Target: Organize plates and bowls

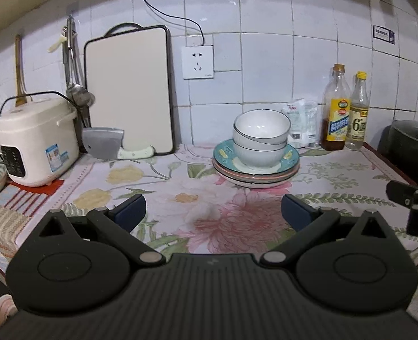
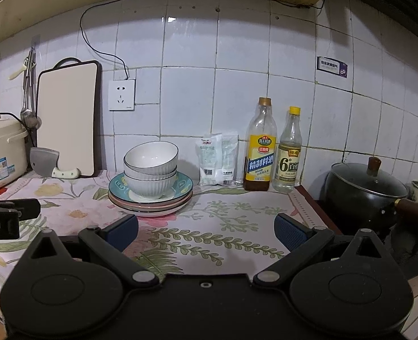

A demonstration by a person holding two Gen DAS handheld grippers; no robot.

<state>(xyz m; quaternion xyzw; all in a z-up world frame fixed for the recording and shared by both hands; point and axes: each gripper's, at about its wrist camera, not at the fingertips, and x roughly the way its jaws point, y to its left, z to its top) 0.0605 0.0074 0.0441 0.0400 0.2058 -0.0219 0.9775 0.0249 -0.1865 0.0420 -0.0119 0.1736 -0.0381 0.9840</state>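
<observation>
Both bowls sit nested, mouths up, the top one tilted slightly, on the plates, which lie flat in a stack far on the counter, left of the bottles. The left gripper and right gripper hover spread wide, holding nothing, near the stack.

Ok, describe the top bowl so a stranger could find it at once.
Start at the wall socket on the tiled wall; below it and to its right, a stack of plates sits on the floral cloth. White bowls are nested on it. The top bowl is the uppermost one, tilted, with a thin dark rim.
</observation>
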